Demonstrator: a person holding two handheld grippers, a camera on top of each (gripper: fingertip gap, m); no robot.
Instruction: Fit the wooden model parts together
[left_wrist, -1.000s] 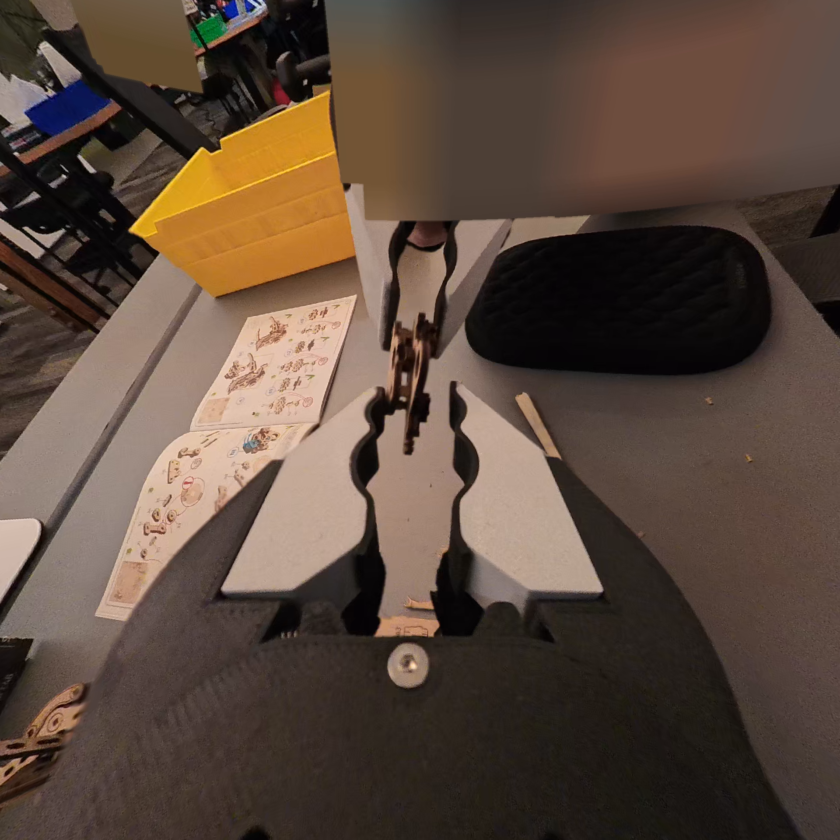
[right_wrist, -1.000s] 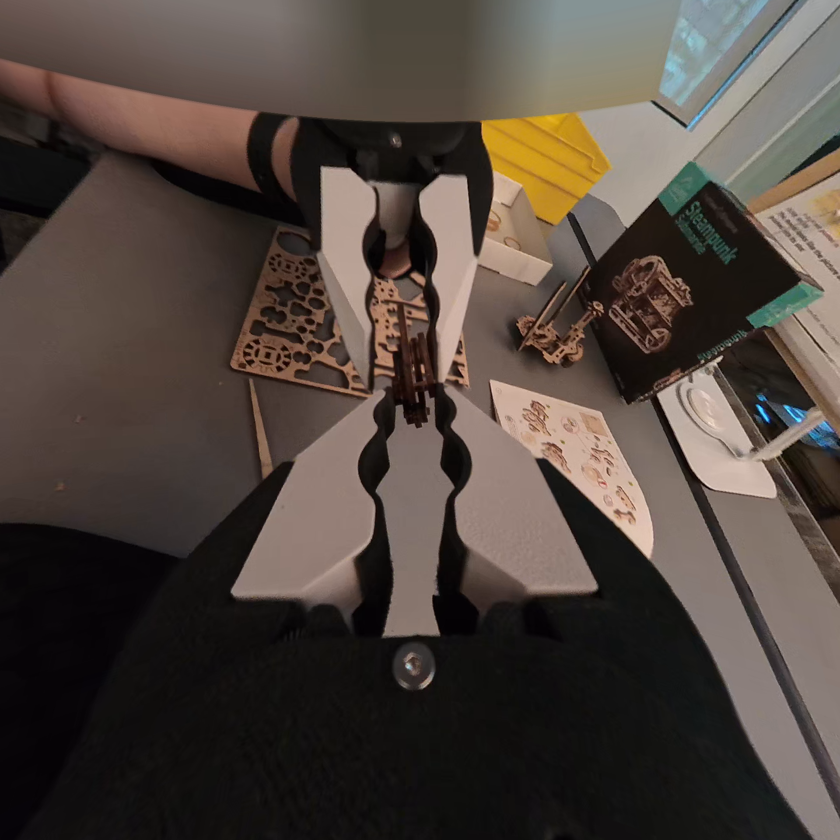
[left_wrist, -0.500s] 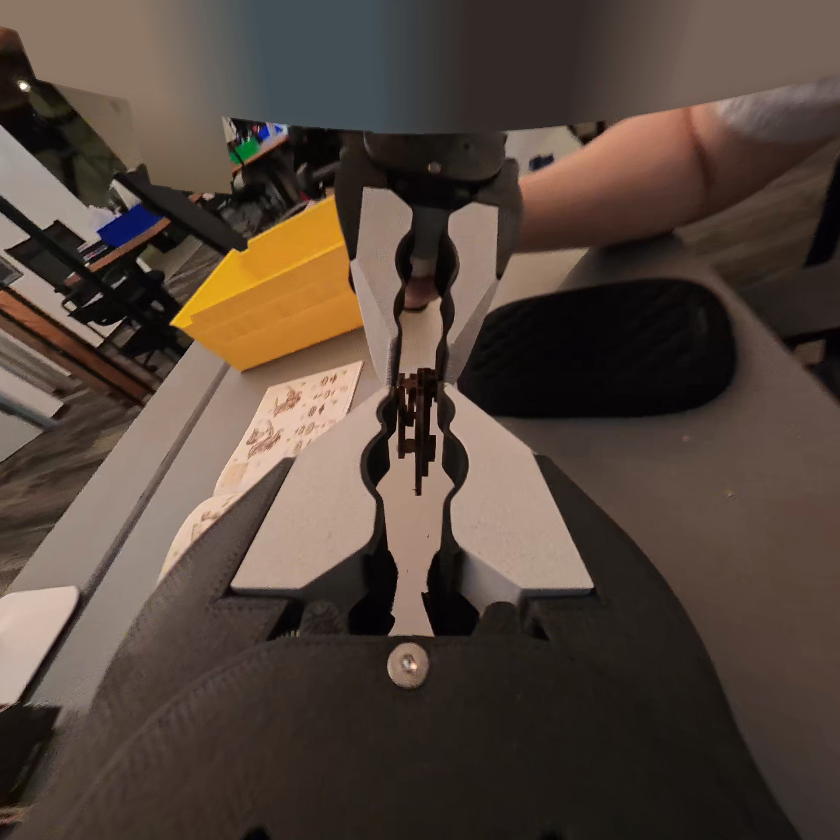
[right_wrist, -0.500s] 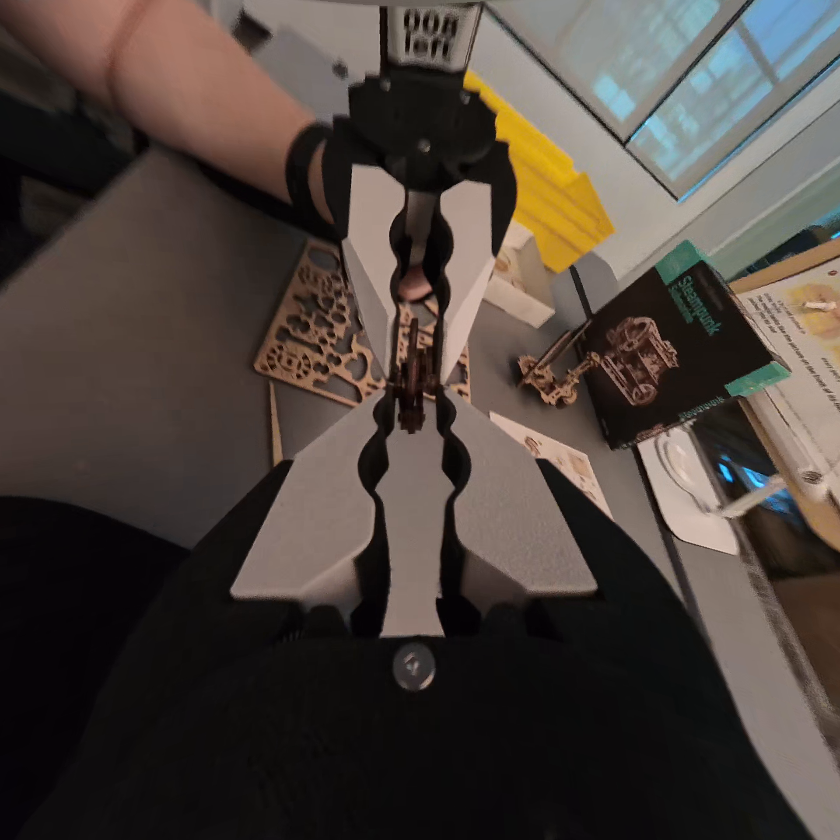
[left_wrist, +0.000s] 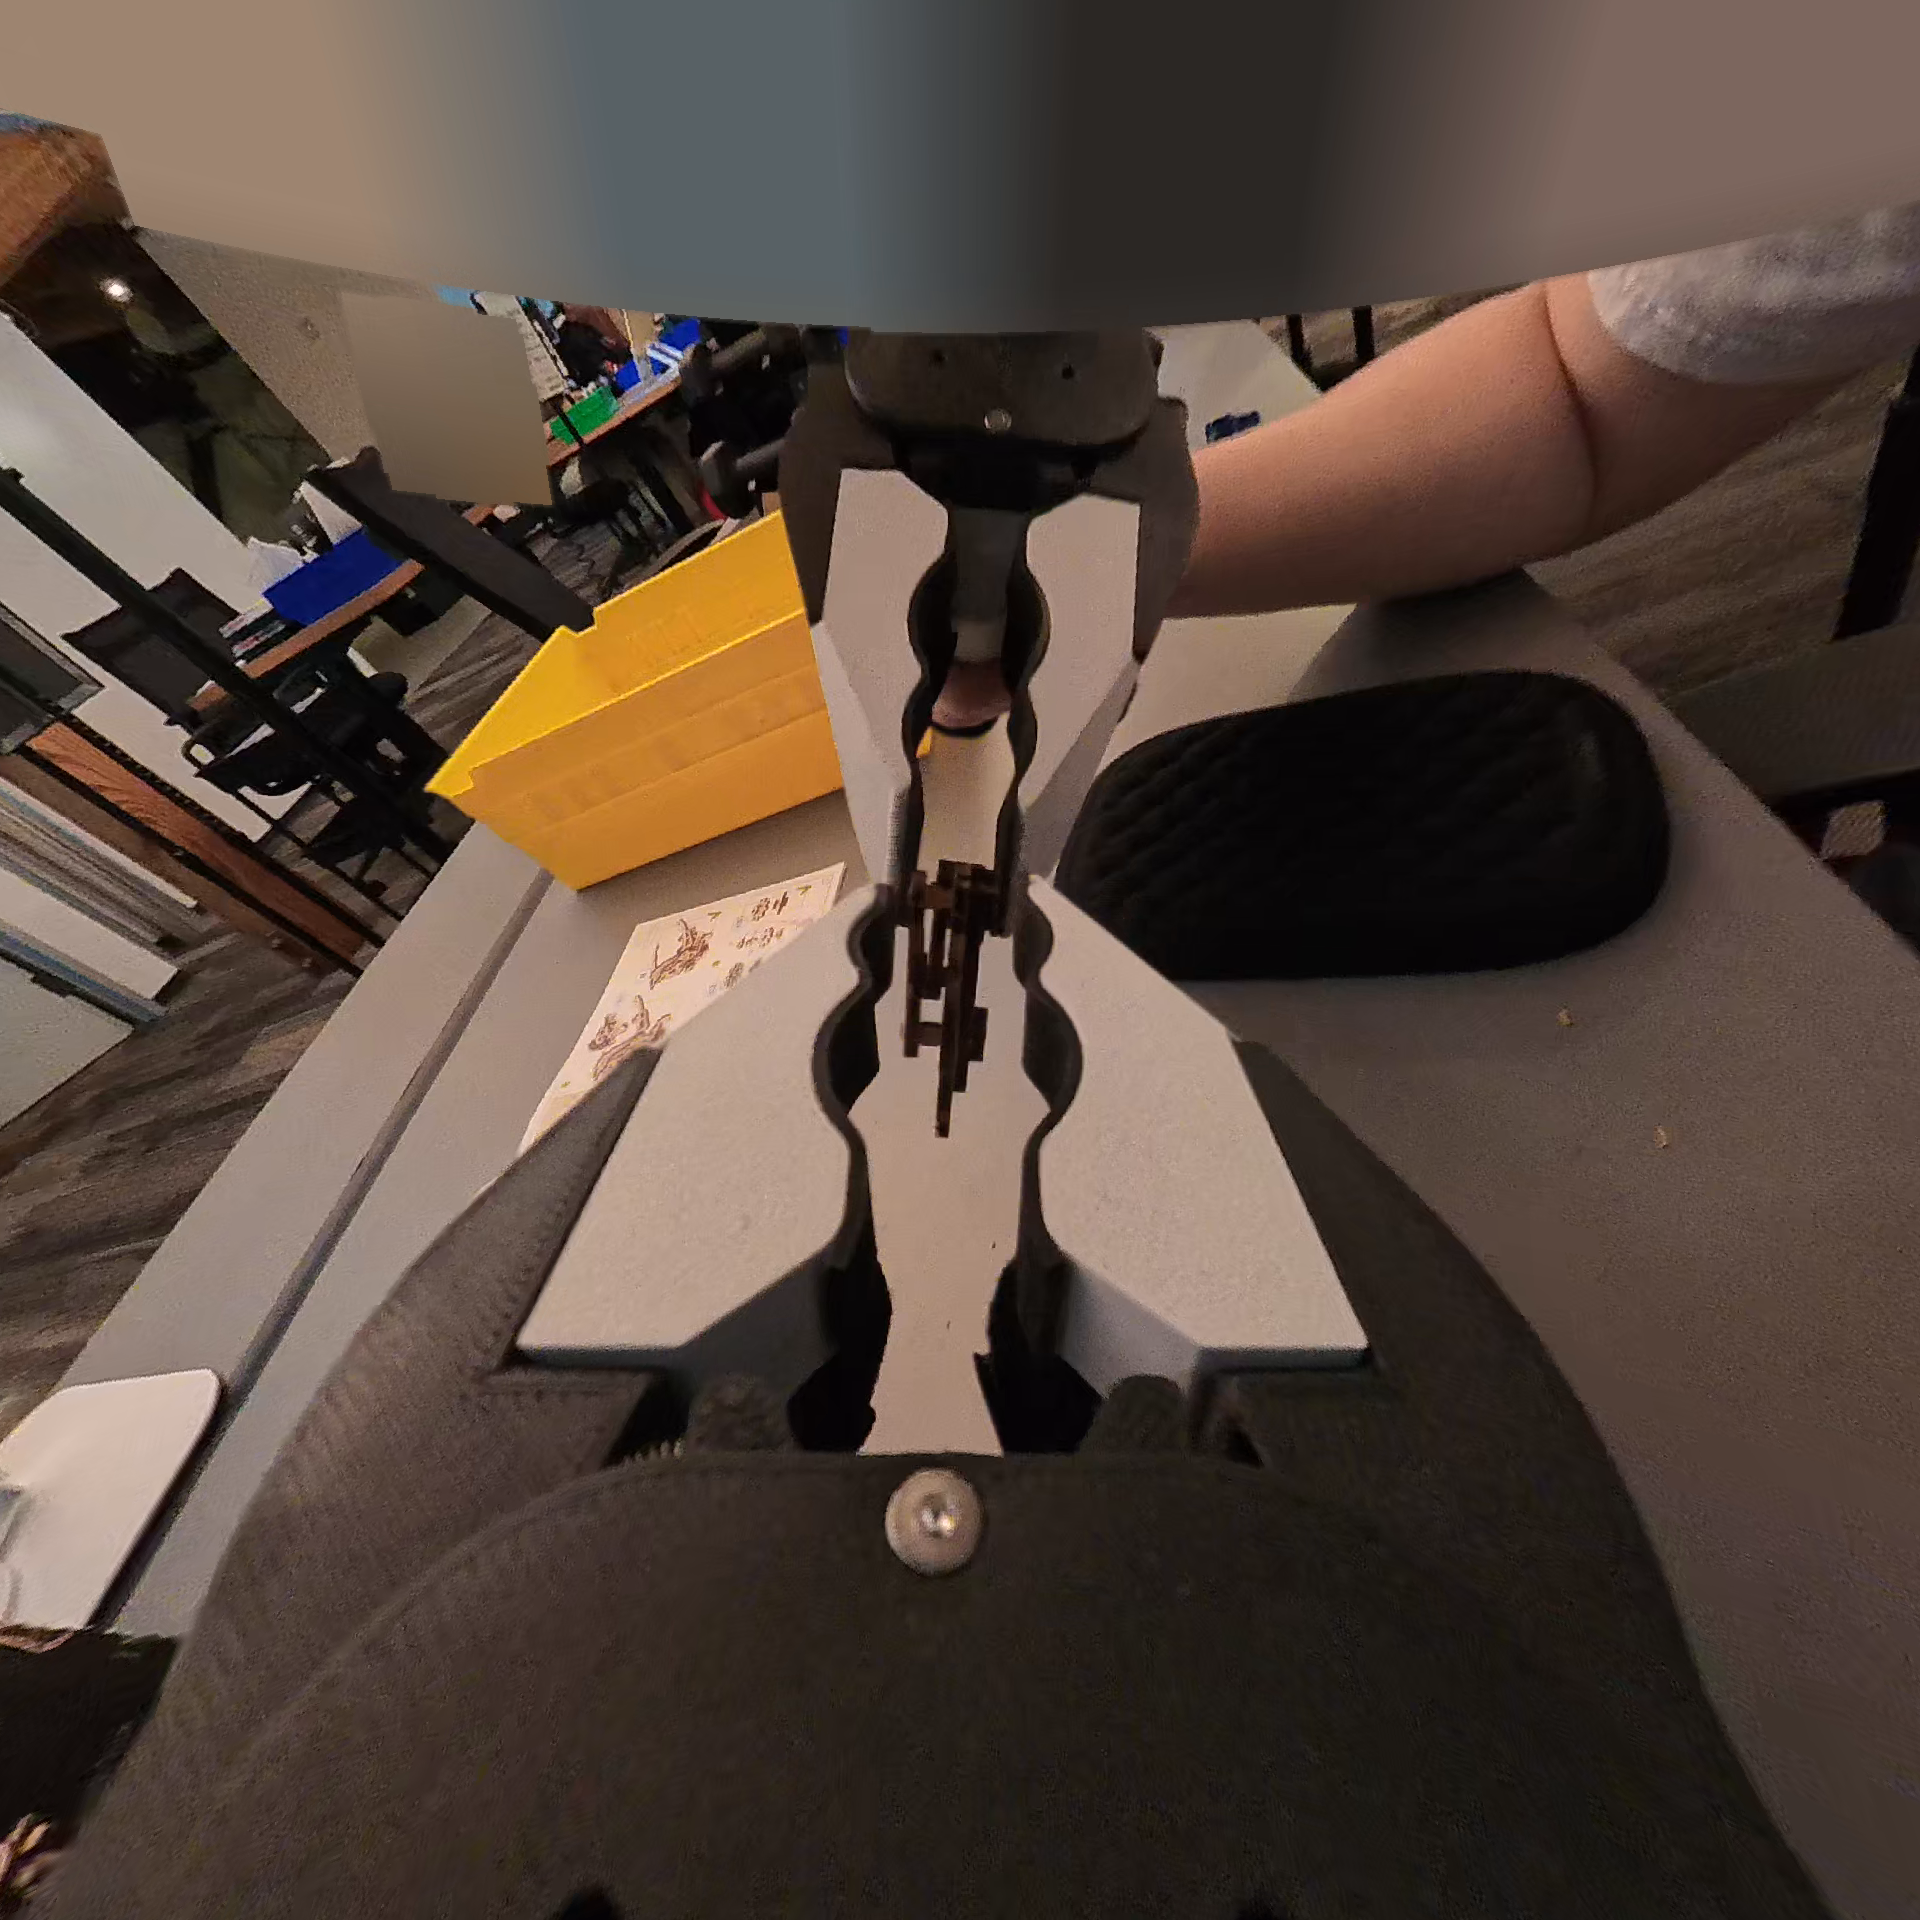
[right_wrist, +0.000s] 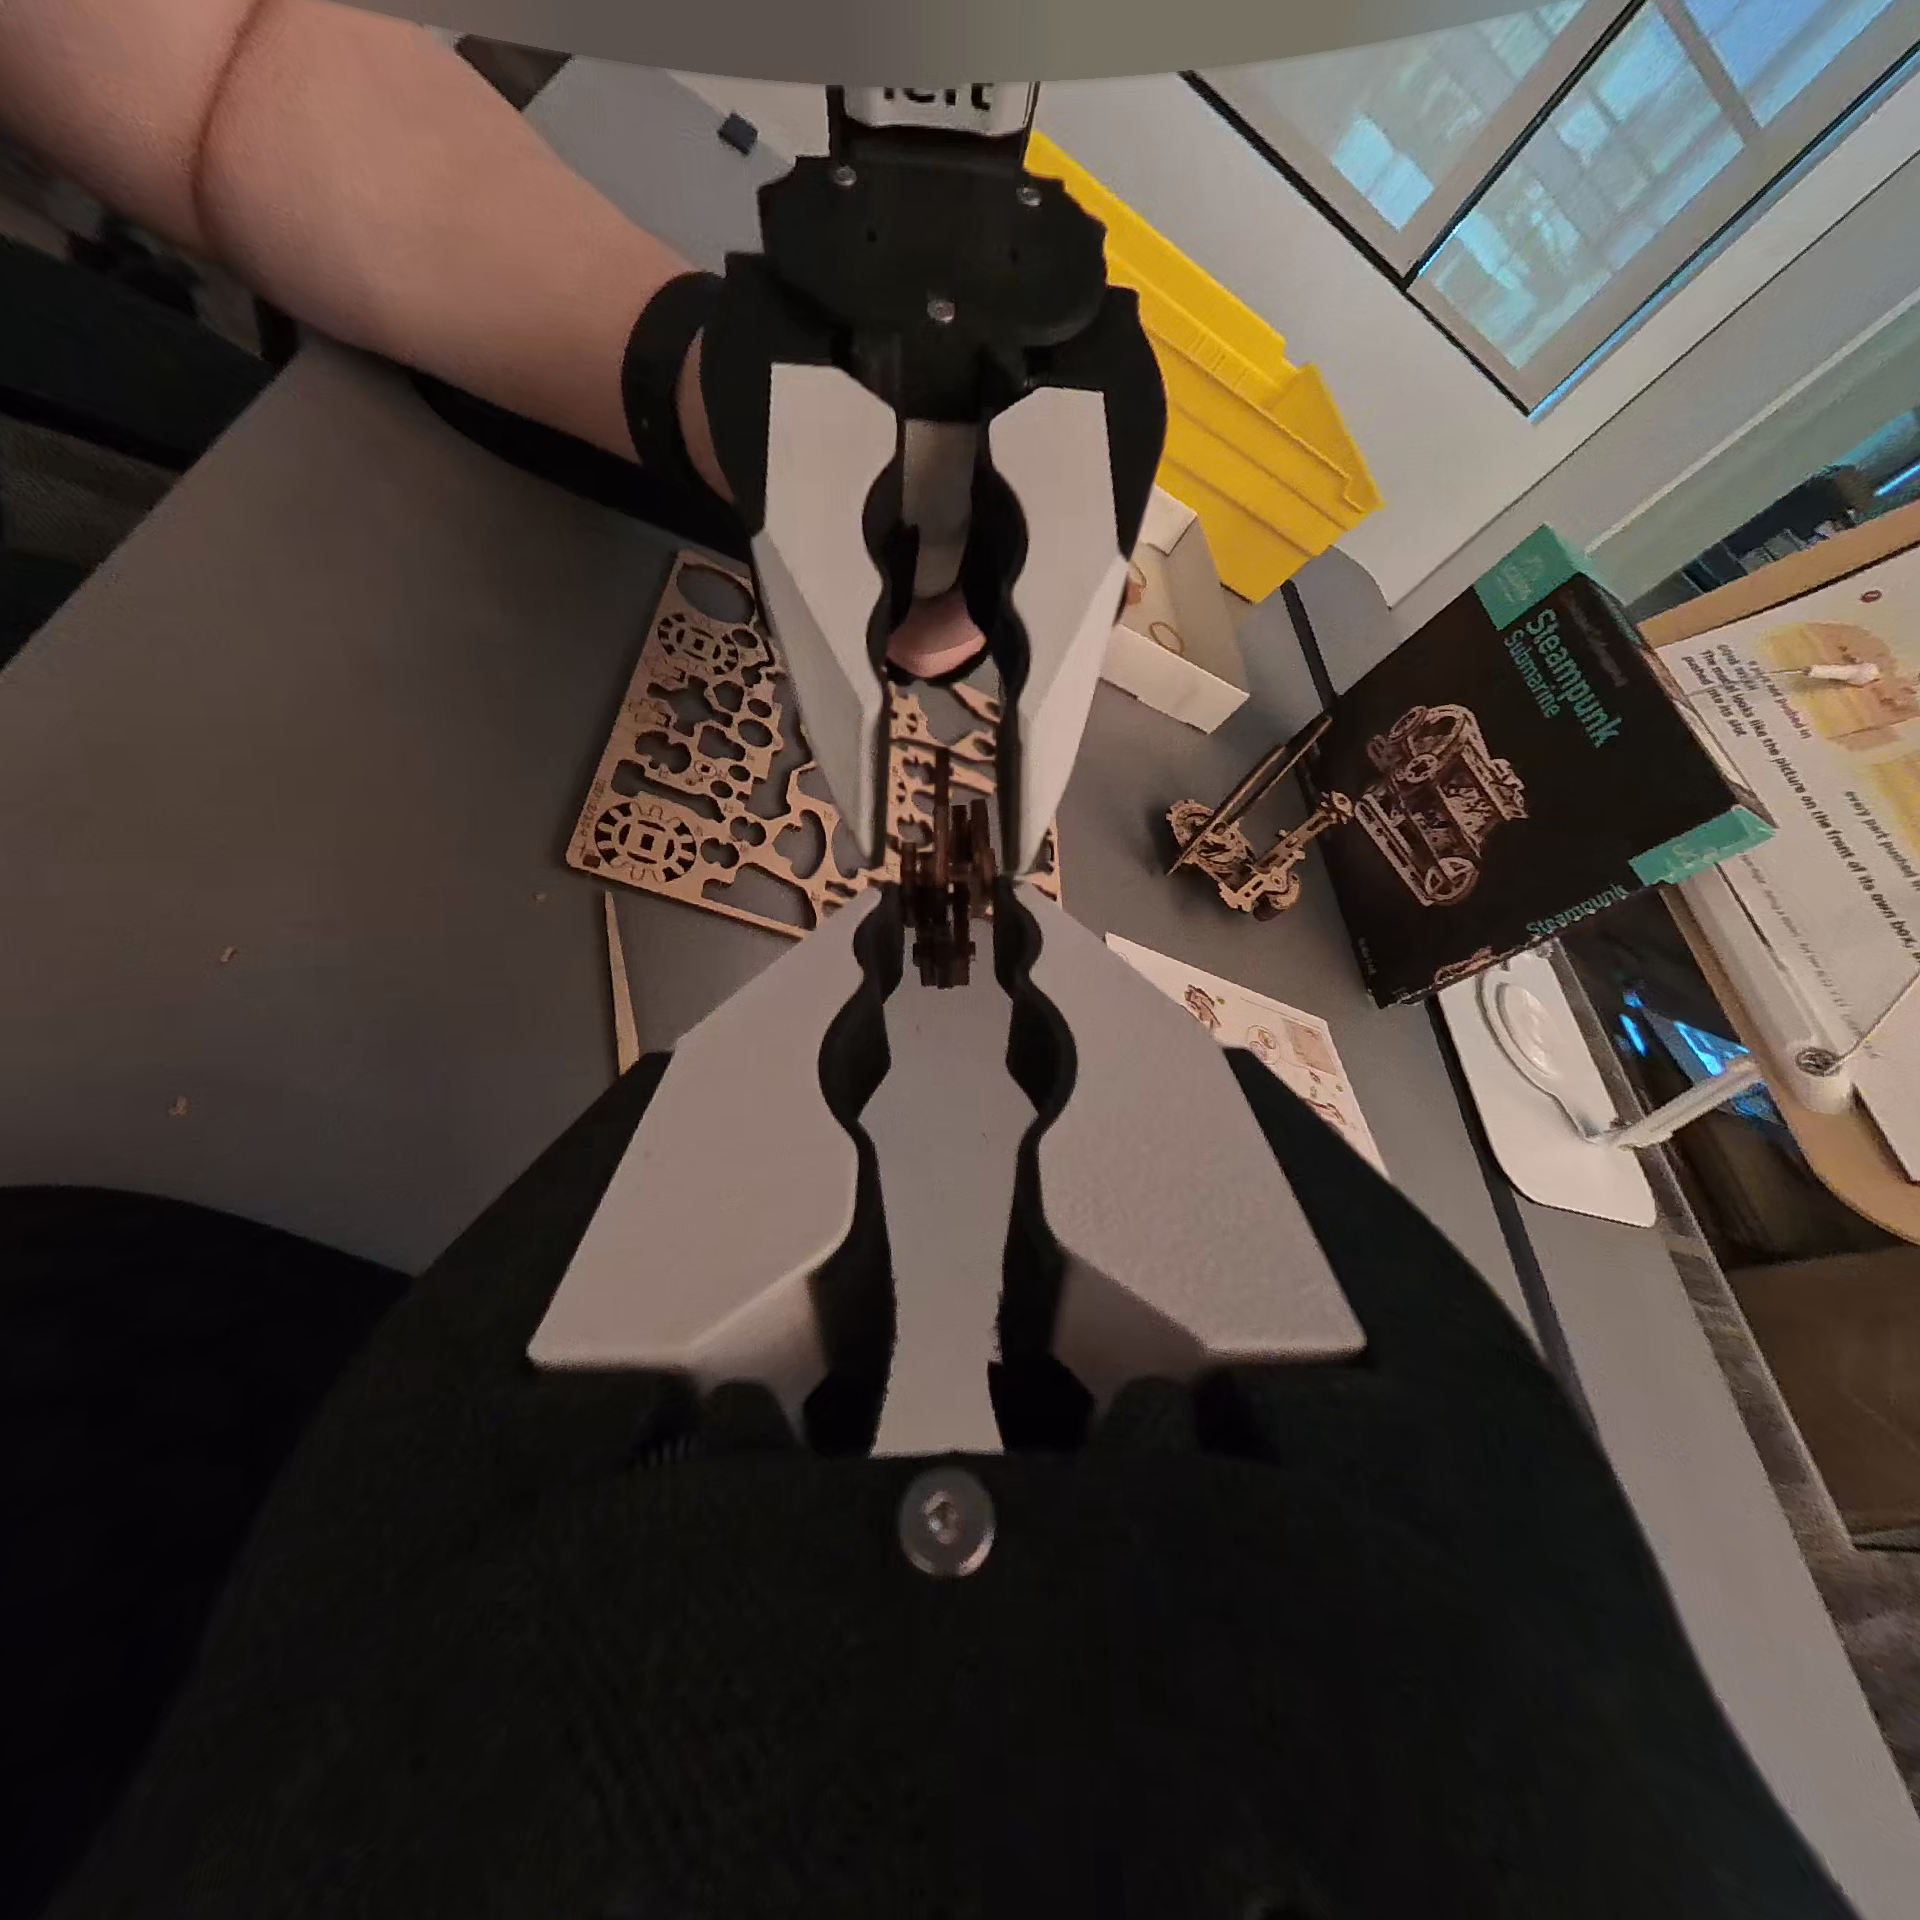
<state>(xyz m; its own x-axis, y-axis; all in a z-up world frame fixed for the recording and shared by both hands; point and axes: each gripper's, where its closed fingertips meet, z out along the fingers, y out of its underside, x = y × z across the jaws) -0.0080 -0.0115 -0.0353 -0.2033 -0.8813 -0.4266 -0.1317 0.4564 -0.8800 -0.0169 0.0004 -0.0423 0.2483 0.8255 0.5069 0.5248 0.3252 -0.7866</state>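
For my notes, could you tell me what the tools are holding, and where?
Both tools, left and right, pinch one small wooden part cluster at opposite ends, tip to tip.

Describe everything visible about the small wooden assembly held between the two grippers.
The wooden assembly is a dark brown stack of thin laser-cut plywood pieces with toothed, stepped edges, seen edge-on. It hangs in the air above the grey table, pinched where the left gripper and right gripper meet tip to tip.
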